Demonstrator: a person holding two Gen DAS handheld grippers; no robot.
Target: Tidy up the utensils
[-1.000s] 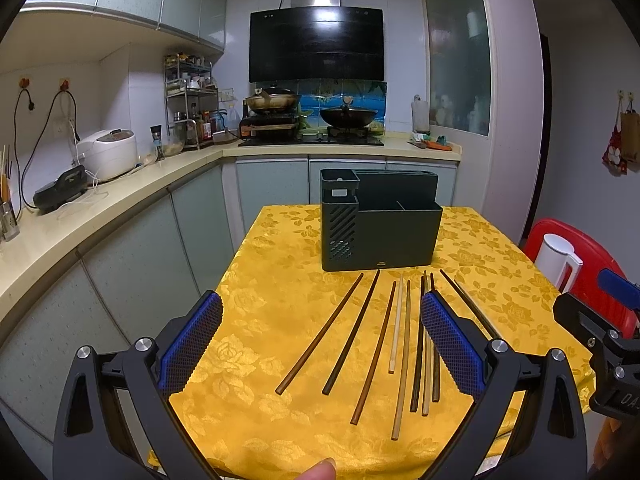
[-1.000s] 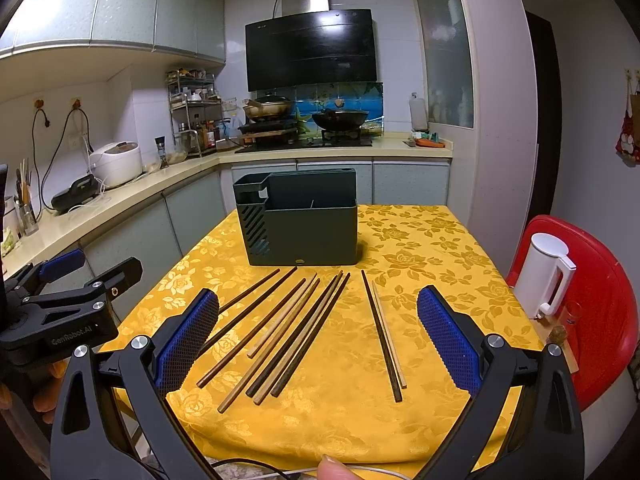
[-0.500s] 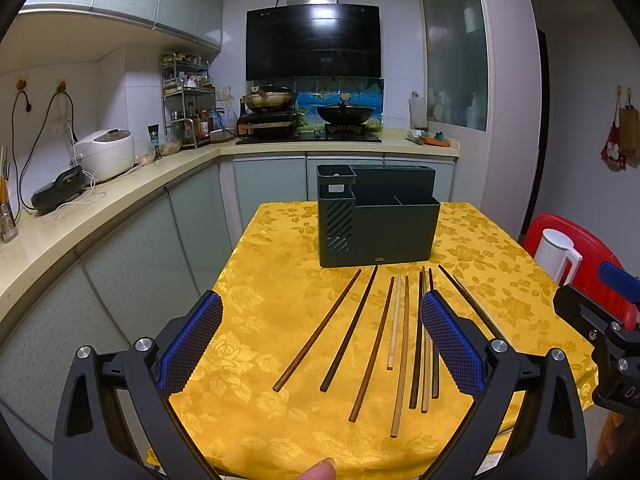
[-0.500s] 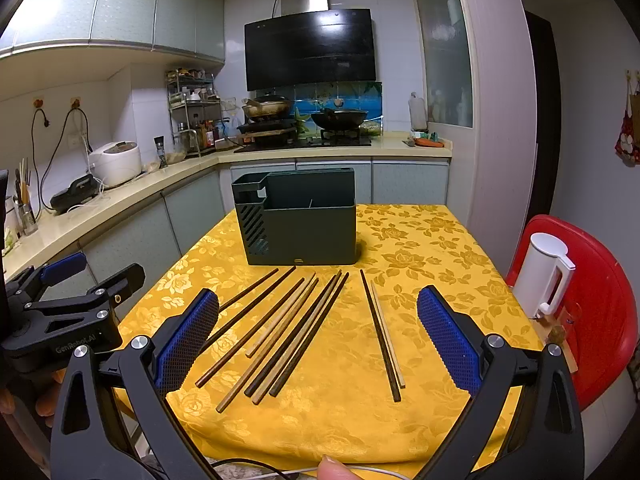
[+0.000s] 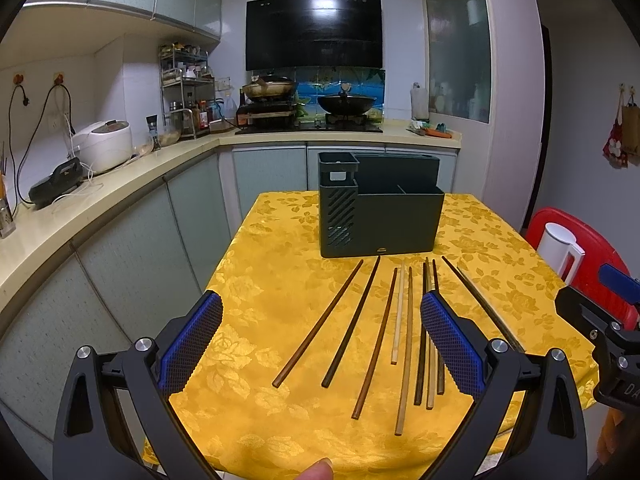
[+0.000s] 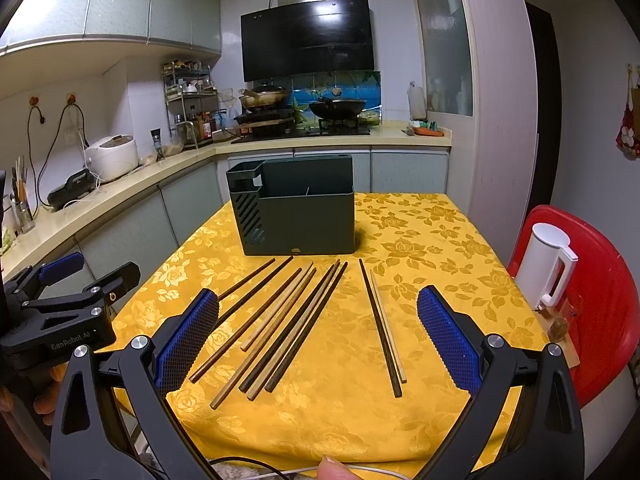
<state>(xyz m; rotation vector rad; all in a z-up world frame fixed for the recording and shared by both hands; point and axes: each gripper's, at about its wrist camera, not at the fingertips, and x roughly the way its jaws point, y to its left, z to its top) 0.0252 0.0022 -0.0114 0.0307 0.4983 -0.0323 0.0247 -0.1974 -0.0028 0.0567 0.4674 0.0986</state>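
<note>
Both the left gripper (image 5: 320,338) and right gripper (image 6: 318,336) hover over the near edge of the worktop (image 6: 420,240) with jaws spread wide, nothing in them. Chopsticks (image 6: 280,320) lie loose on the yellow cloth, just in front of the dark utensil holder (image 6: 296,212), which looks empty.

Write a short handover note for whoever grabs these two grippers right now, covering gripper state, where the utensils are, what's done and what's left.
Left hand-held gripper: open, empty, above the table's near edge.
Right hand-held gripper: open, empty, likewise.
Chopsticks: all lying loose on the yellow tablecloth in front of the dark utensil holder; one pair lies apart to the right.
Done: nothing visibly placed in the holder.
Left: pick up the chopsticks and put them into the holder.
</note>
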